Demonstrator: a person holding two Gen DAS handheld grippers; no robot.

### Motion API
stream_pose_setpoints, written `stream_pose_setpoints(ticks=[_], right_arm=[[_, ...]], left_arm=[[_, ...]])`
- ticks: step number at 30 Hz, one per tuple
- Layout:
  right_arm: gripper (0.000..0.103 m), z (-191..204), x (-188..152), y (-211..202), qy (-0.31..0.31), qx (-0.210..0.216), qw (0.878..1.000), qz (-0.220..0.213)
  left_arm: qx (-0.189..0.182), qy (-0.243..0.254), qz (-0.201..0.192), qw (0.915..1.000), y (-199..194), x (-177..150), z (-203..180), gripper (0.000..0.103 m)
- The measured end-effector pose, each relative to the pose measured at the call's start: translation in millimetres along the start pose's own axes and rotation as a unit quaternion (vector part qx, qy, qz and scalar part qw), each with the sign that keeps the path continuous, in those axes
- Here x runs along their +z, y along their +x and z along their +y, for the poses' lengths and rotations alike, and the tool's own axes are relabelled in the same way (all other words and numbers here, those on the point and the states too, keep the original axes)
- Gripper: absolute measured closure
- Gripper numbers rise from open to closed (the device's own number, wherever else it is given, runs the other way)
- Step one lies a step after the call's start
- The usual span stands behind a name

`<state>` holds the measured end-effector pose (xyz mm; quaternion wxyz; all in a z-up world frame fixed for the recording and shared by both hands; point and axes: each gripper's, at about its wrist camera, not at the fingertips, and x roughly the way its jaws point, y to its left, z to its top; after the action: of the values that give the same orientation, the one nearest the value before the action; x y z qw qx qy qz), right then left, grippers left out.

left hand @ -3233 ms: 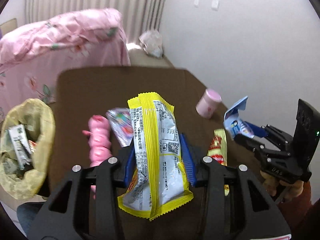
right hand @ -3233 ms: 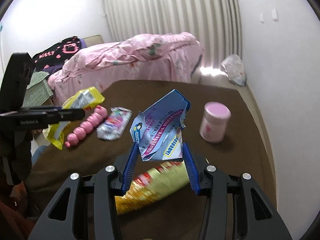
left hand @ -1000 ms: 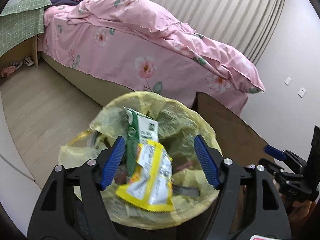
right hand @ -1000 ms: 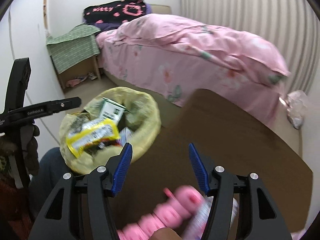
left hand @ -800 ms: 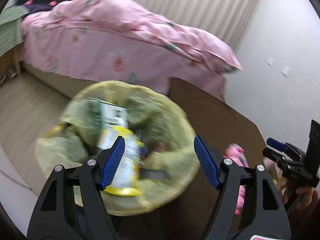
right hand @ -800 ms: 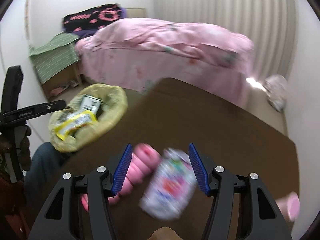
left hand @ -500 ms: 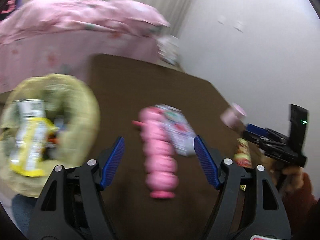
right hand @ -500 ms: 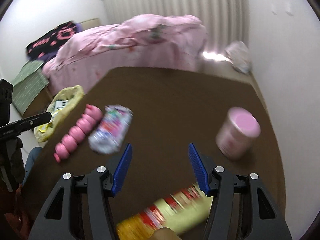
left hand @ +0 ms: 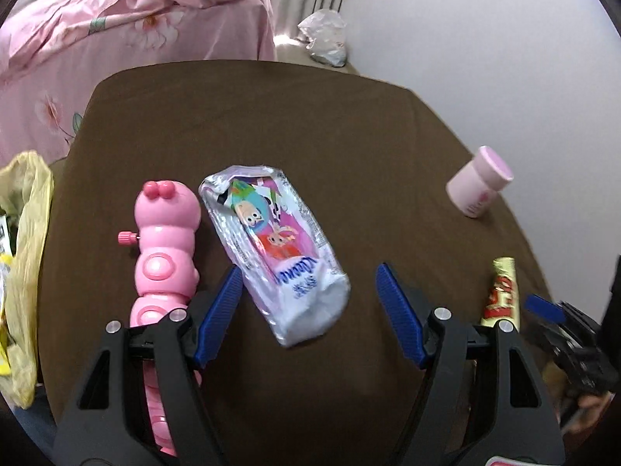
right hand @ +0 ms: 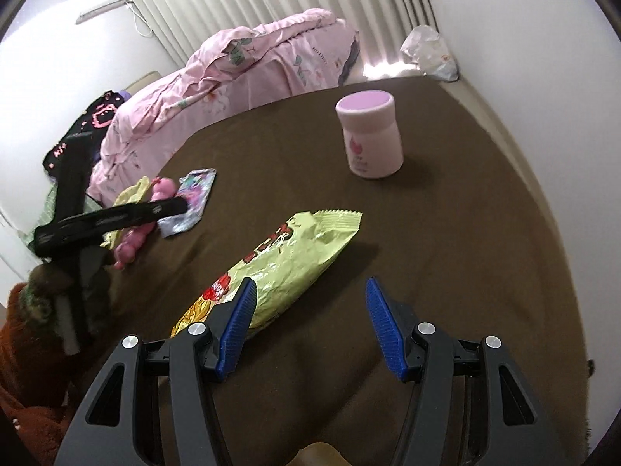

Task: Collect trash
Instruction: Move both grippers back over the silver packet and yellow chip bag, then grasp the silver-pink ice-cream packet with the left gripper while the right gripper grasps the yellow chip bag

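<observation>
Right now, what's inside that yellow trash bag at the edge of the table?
Only a sliver of the yellow trash bag shows in the left wrist view. Scraps of printed and yellow packaging peek out; the rest is cut off by the frame.

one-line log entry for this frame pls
left gripper: open, over cartoon wrapper | right gripper: open, beside green snack bag | both still on table

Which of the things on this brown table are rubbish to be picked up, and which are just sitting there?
Part of the job:
- cartoon-printed wrapper, crumpled
- yellow-green snack bag, lying flat
- yellow bin bag beside the table
- left gripper and right gripper, both open and empty

Just lying about, probably:
- pink caterpillar toy
- pink-lidded jar, upright
- bed with pink quilt
</observation>
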<state>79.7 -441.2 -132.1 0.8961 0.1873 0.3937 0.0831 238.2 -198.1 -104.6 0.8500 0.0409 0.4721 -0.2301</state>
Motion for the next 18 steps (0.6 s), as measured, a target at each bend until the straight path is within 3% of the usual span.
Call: stream_pose_setpoints(ticks=[4, 6, 9, 14, 18], right_arm=[[0.048, -1.1, 2.6, 3.5, 0.017, 0.017, 1.0, -0.004], [0.048, -0.2, 5.1, 8.1, 0.032, 0.037, 0.999, 0.001], [0.048, 10.2, 11.0, 19.6, 0.028, 0.054, 0.998, 0.012], [0.048, 51.6, 14.0, 33.5, -0.055, 0.043, 0.997, 0.032], [0.048, 87.0, -0.8, 38.2, -0.145, 0.033, 0.987, 0.062]], left_arm=[[0.008, 0.019, -0.001, 0.9998, 3.2, -0.6, -3.8, 0.036], [0.014, 0.032, -0.003, 0.9994, 2.3, -3.2, -4.3, 0.05], [0.019, 0.036, -0.005, 0.9992, -3.2, -9.1, 1.8, 0.061], [0.016, 0.032, -0.001, 0.9994, -21.9, -25.8, 8.5, 0.063], [0.019, 0.031, -0.001, 0.9993, -28.8, -36.5, 9.9, 0.063]])
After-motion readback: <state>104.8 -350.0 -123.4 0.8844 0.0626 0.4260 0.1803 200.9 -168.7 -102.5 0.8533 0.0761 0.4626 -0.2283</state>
